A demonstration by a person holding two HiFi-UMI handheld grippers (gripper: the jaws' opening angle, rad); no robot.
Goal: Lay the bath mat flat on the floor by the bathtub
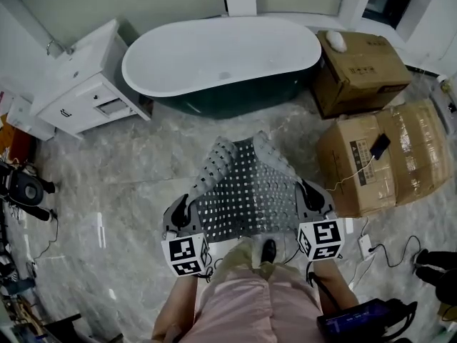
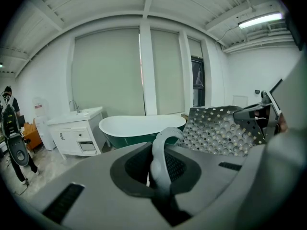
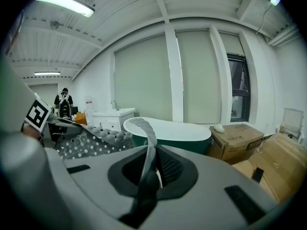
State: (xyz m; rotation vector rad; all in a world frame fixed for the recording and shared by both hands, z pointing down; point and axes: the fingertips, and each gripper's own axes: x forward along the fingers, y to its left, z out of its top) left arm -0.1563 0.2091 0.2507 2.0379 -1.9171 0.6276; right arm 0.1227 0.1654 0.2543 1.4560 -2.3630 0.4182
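Observation:
A grey perforated bath mat (image 1: 246, 186) hangs stretched between my two grippers above the marble floor, its far end curling over. My left gripper (image 1: 181, 216) is shut on the mat's near left corner, and a strip of the mat's edge (image 2: 160, 157) stands pinched between its jaws. My right gripper (image 1: 311, 200) is shut on the near right corner, with the mat's edge (image 3: 146, 164) clamped the same way. The white bathtub with a dark green outside (image 1: 221, 59) stands beyond the mat. The mat's suction-cup underside (image 2: 218, 131) shows in the left gripper view.
A white vanity cabinet (image 1: 82, 84) stands left of the tub. Cardboard boxes (image 1: 375, 159) sit at the right, one with a phone and cable on top. Cables and a dark device (image 1: 357, 319) lie by my feet. A person (image 2: 9, 128) stands far left.

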